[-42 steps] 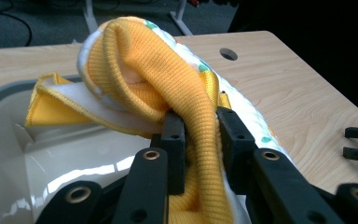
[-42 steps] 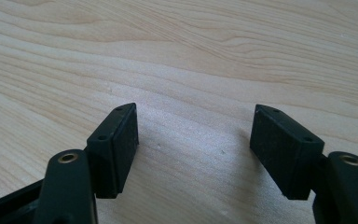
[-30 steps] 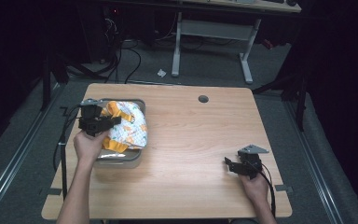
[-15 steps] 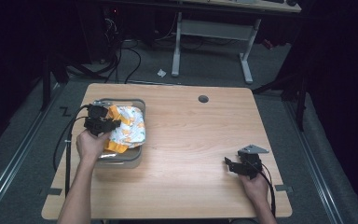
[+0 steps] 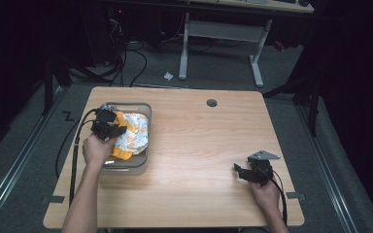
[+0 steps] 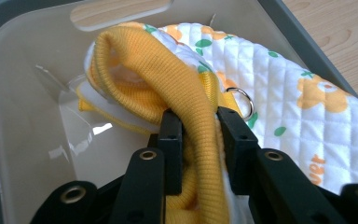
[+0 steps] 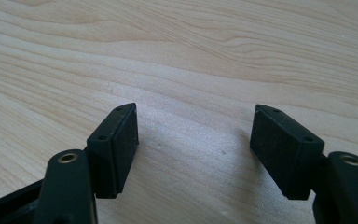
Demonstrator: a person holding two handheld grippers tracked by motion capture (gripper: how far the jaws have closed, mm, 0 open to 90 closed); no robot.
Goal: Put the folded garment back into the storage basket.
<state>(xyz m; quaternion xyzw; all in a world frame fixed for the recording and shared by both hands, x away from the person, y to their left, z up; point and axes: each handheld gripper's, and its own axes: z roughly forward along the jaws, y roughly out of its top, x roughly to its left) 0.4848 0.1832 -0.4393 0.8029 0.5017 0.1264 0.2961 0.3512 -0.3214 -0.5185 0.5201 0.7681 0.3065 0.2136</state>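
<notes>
Though bin-walled (image 6: 23, 121), open tabletop (image 5: 199, 145) beyond

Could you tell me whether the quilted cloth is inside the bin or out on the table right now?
Inside. The cloth lies in the grey bin, its yellow ribbed edge clamped by the left gripper.

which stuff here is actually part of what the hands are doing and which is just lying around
In use:
- left claw, shut on the yellow ribbed edge of the quilted cloth
- grey bin holding that cloth

Just there:
- right claw, open over bare table
- scrap of paper on the floor
- desk frame behind
</notes>
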